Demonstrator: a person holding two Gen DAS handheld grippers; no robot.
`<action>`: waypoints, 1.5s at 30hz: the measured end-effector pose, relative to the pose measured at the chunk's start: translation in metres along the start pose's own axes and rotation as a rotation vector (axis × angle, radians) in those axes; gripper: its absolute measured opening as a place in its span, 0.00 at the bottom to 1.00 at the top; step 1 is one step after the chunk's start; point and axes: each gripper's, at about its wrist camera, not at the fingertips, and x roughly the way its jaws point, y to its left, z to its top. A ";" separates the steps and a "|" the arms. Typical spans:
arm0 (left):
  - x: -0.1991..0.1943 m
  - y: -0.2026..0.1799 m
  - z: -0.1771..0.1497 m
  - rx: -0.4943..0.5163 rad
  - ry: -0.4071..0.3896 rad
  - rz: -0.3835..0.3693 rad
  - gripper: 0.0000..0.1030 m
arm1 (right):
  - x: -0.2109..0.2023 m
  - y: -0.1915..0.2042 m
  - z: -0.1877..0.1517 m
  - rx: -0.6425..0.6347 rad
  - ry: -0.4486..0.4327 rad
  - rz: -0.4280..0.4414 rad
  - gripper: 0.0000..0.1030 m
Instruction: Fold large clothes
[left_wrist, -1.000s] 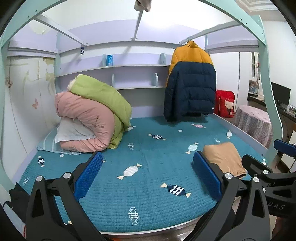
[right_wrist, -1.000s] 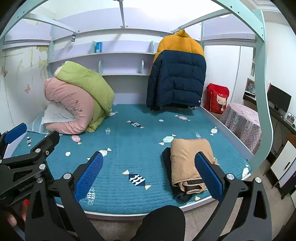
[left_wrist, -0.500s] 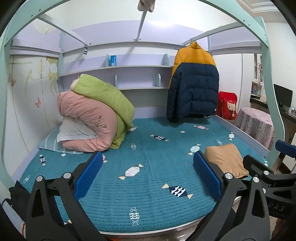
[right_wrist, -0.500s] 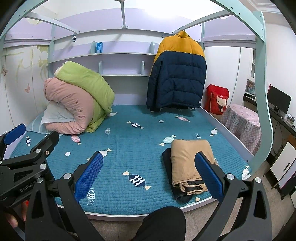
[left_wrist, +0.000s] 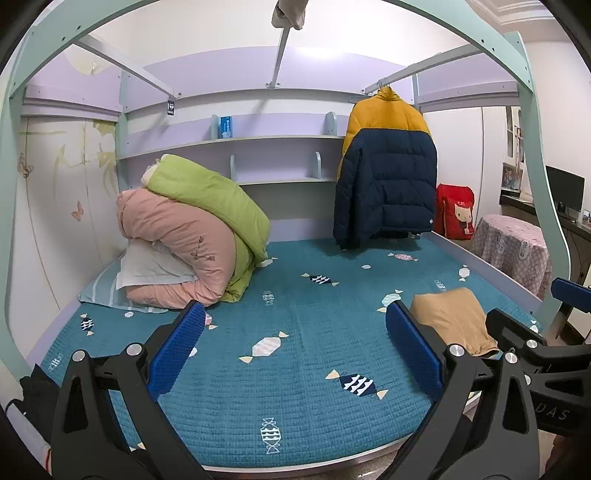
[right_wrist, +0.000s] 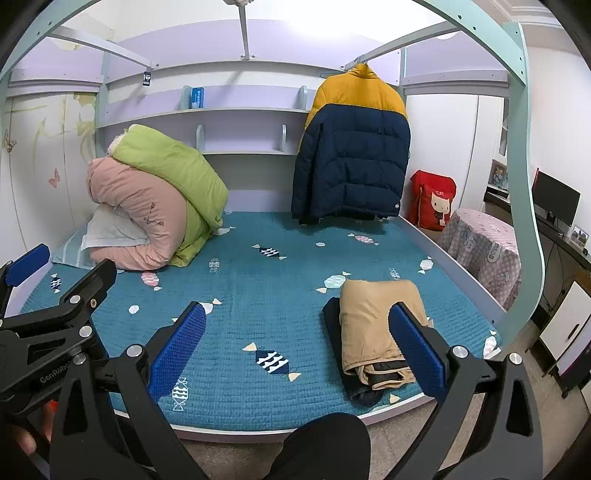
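Note:
A yellow and navy puffer jacket (left_wrist: 386, 177) (right_wrist: 351, 155) hangs from a rail at the far side of the bed. Near the bed's front right corner lies a folded tan garment (right_wrist: 373, 325) (left_wrist: 450, 317) on top of a dark folded one (right_wrist: 334, 325). My left gripper (left_wrist: 295, 350) hovers open over the front of the teal bed cover (left_wrist: 295, 332), with nothing between its blue pads. My right gripper (right_wrist: 295, 350) is also open and empty, its right pad (right_wrist: 417, 350) in front of the tan garment. Each gripper's body shows at the edge of the other's view.
Rolled pink and green quilts (right_wrist: 147, 206) and a pillow sit at the back left. A red bag (right_wrist: 434, 205) and a table with a pink checked cloth (right_wrist: 484, 251) stand right of the bed. A dark knee (right_wrist: 325, 446) is at the bed's front edge.
Both views have tilted down and drawn back a little, so the bed and jacket sit slightly lower and farther. Both grippers stay open and empty.

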 end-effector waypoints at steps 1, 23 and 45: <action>0.000 0.000 0.000 -0.002 -0.002 -0.001 0.96 | -0.001 0.000 0.000 0.001 -0.002 0.000 0.93; 0.003 -0.001 0.001 0.003 -0.004 -0.001 0.96 | -0.001 0.000 -0.001 0.004 0.003 -0.002 0.93; 0.012 0.000 0.007 0.030 -0.019 -0.010 0.95 | 0.000 -0.002 -0.003 0.017 0.013 -0.014 0.93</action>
